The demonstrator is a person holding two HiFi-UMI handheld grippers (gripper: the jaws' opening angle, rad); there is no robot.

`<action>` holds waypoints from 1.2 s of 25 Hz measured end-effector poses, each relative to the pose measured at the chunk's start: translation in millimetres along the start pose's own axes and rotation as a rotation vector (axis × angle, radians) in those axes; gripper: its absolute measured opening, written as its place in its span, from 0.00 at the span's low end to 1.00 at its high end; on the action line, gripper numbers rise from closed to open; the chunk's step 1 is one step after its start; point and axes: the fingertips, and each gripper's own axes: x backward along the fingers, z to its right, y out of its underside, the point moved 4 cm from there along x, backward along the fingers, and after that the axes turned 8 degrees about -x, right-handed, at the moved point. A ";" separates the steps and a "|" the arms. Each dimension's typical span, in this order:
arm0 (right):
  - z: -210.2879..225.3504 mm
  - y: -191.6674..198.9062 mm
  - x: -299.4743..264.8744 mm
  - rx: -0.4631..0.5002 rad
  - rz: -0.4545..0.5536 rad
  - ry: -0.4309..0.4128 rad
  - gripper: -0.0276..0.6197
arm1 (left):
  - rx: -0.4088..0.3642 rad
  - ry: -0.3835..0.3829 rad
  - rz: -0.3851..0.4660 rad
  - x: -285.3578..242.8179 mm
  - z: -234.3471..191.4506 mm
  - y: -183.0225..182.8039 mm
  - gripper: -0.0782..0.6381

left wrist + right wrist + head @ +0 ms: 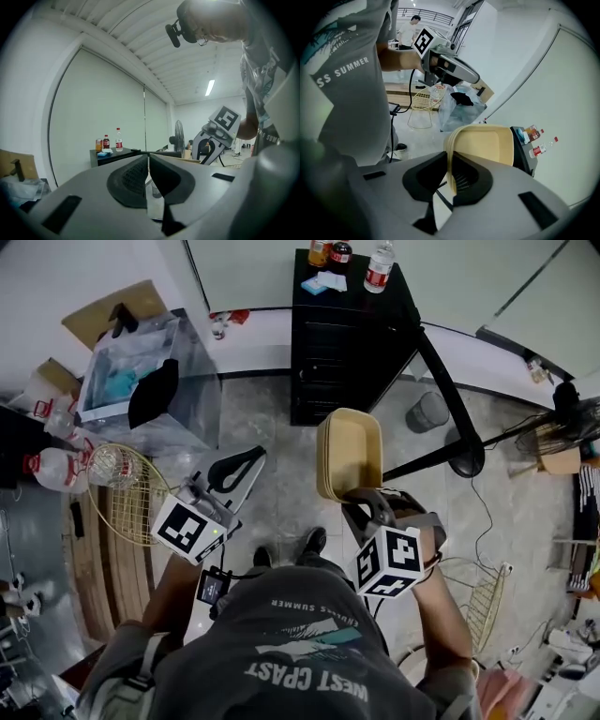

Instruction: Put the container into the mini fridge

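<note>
Container (349, 451) pinched by its rim in right claw (450, 176), held on edge above floor near black mini fridge (337, 362), left claw (148, 173) pressed together, empty, likely spare for door.

Grey lettered T-shirt (300, 652); grey left gripper (253, 458) and right gripper (366, 501), black jaws.

Two grippers are counted: the left gripper (246, 465) and the right gripper (356, 498). One tan container (352, 451) is seen. One black cabinet (342, 352) is counted, and on it two bottles (378, 266) and one can (319, 251) are counted. Two wire baskets (131, 498), one clear plastic bin (141, 381) and one standing fan (178, 136) are seen.
</note>
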 end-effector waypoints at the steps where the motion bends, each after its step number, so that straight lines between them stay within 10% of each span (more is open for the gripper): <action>1: 5.3 3.7 -1.3 0.006 0.004 -0.006 0.12 | 0.000 -0.011 -0.004 -4.7 0.3 -0.2 0.15; 16: 72.0 50.3 -14.9 0.088 0.060 -0.054 0.12 | -0.016 -0.149 -0.049 -60.2 12.3 -4.8 0.15; 30: 101.9 56.1 -36.2 0.044 0.045 -0.069 0.12 | 0.001 -0.128 -0.068 -88.0 -11.4 2.2 0.14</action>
